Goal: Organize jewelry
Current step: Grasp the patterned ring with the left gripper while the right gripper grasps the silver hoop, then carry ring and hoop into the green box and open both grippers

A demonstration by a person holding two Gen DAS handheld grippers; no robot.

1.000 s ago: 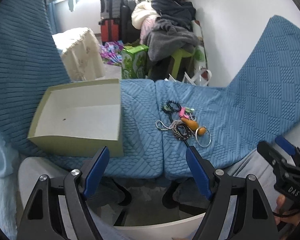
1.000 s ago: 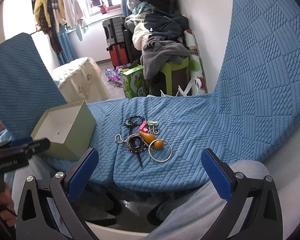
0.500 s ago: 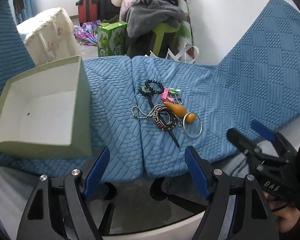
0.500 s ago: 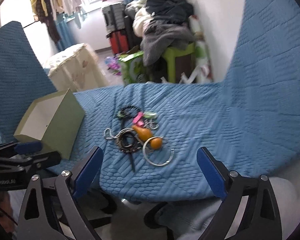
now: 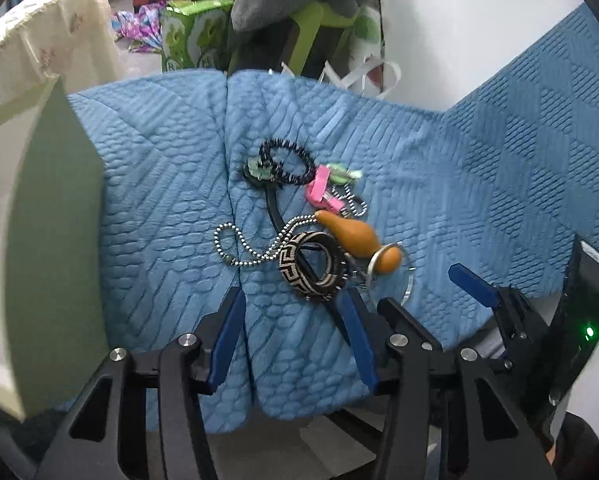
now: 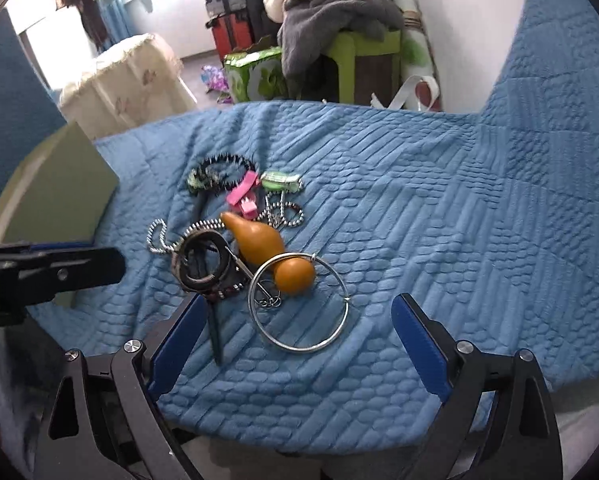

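A pile of jewelry lies on the blue quilt [image 5: 439,184]. In it are a black-and-cream patterned bangle [image 5: 313,266], an orange gourd pendant [image 6: 271,252], a large silver ring [image 6: 341,280], a ball chain [image 5: 235,248], a black beaded bracelet [image 5: 287,160] and a pink clip [image 5: 319,192]. My left gripper [image 5: 291,300] hangs just short of the bangle. Its jaws are closing with only quilt between them. My right gripper [image 6: 299,304] stands wide open over the silver ring, which shows between its fingers. The left gripper [image 6: 79,260] also reaches in at the left of the right wrist view.
An open green box [image 5: 55,220] with a white inside sits on the quilt, left of the pile. Beyond the far edge are a cream-covered piece [image 6: 127,80], a green carton [image 5: 191,32], clothes on a green stool [image 6: 339,12] and suitcases. The quilt rises steeply at the right.
Both grippers have come down and forward towards the jewelry, which now fills the middle of both views. The left jaws have narrowed. The box has slid to the left edge.
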